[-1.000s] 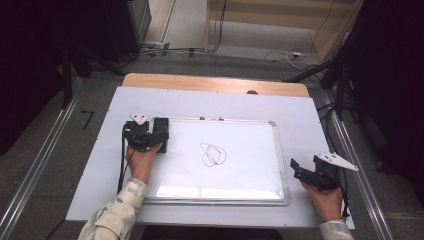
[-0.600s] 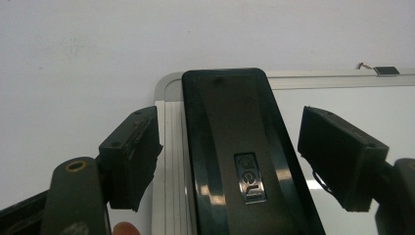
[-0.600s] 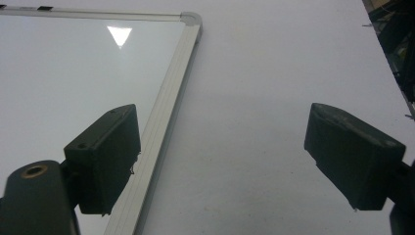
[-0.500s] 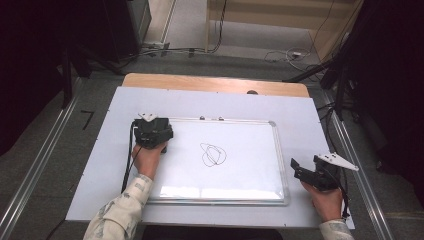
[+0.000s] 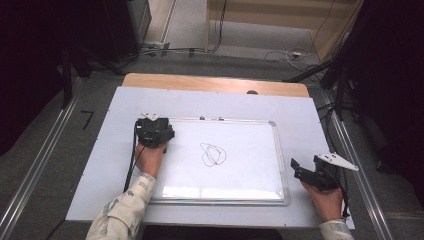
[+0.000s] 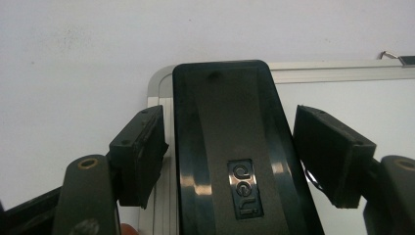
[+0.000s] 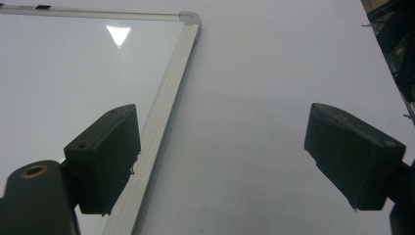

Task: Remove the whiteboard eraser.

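Our left gripper point(image 5: 155, 132) sits at the whiteboard's point(image 5: 240, 175) ten o'clock corner, jaws spread either side of the black eraser point(image 6: 230, 147), apparently not yet pinching it. We judge it is for wiping the scribble point(image 5: 213, 154). Our right gripper point(image 5: 312, 173) waits at four o'clock over the table point(image 7: 254, 122), jaws wide, empty.

A white-topped table point(image 5: 300, 107) with a bare wooden far edge point(image 5: 210, 84) stands on a grey floor point(image 5: 47, 135) between metal rails point(image 5: 30, 185), with cables point(image 5: 280, 54) trailing beyond it before pale wooden furniture point(image 5: 280, 12) and dark surroundings.
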Action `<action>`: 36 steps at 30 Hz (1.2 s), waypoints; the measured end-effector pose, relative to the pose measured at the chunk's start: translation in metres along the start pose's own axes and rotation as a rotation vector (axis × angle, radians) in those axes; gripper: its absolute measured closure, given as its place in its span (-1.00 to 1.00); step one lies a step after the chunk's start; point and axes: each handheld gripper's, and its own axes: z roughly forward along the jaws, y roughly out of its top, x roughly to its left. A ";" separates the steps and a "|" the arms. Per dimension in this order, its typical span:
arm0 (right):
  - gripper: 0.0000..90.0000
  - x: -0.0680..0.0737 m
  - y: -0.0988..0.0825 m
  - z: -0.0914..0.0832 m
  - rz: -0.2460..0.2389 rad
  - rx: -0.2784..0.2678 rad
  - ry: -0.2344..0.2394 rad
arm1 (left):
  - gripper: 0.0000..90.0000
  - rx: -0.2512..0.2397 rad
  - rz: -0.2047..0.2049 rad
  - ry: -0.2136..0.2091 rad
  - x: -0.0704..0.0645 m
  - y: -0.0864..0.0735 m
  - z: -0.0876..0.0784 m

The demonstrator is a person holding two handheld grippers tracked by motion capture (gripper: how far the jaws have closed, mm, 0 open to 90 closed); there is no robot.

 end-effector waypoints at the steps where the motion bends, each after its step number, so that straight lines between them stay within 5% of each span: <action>1: -0.73 0.000 0.000 0.000 0.000 0.001 0.000 | -0.36 0.001 0.004 -0.001 -0.001 0.000 0.000; 10: -0.73 0.000 0.000 0.000 0.001 0.000 0.000 | -0.10 -0.004 0.034 0.013 -0.004 -0.001 0.001; 36: -0.73 0.000 0.000 0.001 0.000 0.001 0.003 | -0.09 -0.006 0.021 -0.001 -0.002 -0.001 0.002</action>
